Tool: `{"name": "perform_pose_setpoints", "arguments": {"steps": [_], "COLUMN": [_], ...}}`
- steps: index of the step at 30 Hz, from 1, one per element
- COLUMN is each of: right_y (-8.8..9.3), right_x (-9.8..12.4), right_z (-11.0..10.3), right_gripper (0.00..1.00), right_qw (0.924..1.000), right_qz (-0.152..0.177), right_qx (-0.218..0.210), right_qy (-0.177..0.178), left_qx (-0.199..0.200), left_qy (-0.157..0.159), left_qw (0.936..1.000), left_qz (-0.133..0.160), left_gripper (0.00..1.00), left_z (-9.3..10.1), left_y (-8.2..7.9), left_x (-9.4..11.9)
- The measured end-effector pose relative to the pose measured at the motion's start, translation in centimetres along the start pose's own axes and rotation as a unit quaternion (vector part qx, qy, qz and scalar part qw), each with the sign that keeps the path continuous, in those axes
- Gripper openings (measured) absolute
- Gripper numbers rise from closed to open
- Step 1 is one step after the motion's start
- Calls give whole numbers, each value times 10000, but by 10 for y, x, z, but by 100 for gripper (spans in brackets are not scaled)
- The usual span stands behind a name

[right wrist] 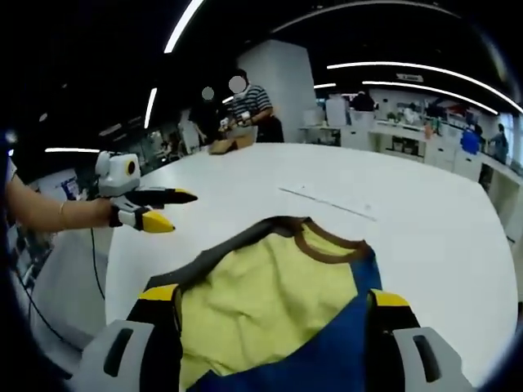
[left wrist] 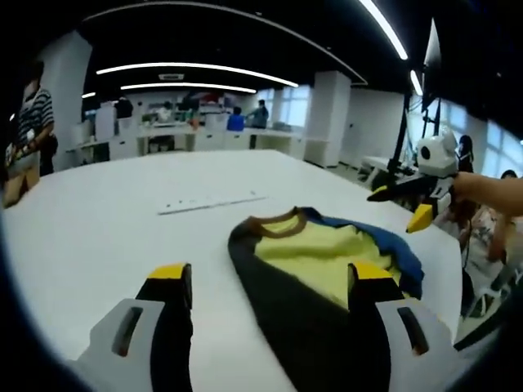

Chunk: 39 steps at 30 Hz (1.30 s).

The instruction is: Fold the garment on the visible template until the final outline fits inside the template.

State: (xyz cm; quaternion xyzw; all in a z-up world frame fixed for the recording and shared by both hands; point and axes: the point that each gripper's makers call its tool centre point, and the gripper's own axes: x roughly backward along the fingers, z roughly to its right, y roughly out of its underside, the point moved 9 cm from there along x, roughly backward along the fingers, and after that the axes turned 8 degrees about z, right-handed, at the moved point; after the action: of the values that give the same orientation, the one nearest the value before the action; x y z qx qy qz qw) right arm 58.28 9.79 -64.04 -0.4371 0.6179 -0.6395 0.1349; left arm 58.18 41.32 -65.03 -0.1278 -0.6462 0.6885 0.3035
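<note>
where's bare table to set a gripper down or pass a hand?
Bare white table on every side of the garment. The widest patch lies between its brown collar and the thin strip, and beyond that strip. The table's near middle is crowded: the garment covers it, between both grippers' jaws.

Open-plan office or lab: long curved ceiling light strips point(left wrist: 196, 72), white pillars point(left wrist: 331, 114), rows of white desks point(left wrist: 204, 139) with seated people point(left wrist: 237, 121), wide white worktop point(left wrist: 98, 220), tall windows point(left wrist: 498, 143) along one wall.
</note>
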Motion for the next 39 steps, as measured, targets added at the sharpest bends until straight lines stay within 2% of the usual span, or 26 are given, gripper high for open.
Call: {"name": "perform_pose_setpoints", "arguments": {"steps": [5, 12, 20, 29, 33, 39], "right_y": [10, 26, 45, 61, 68, 80], "right_x": [17, 37, 49, 58, 61, 63], "right_z": [-2, -16, -36, -57, -63, -70], "right_gripper": [92, 92, 88, 71, 63, 47], "right_qw": [10000, 9997, 9978, 9957, 9943, 9931], "right_qz": [-72, -206, -458, -544, -602, -692], "right_qx": [3, 29, 309, 399, 428, 357], "right_qy": [-5, -101, -362, -634, -763, -881], "left_qx": [-29, -48, 48, 83, 146, 249], "left_qy": [82, 236, 293, 211, 28, -179], "left_qw": [9999, 9995, 9986, 9975, 9958, 9943], "left_qz": [-67, -183, -433, -669, -905, -1018], "left_gripper": [74, 72, 66, 58, 52, 44], "left_z": [10, 23, 35, 43, 46, 49], "left_y": [6, 17, 38, 56, 68, 79], "left_x": [17, 37, 55, 67, 72, 77]}}
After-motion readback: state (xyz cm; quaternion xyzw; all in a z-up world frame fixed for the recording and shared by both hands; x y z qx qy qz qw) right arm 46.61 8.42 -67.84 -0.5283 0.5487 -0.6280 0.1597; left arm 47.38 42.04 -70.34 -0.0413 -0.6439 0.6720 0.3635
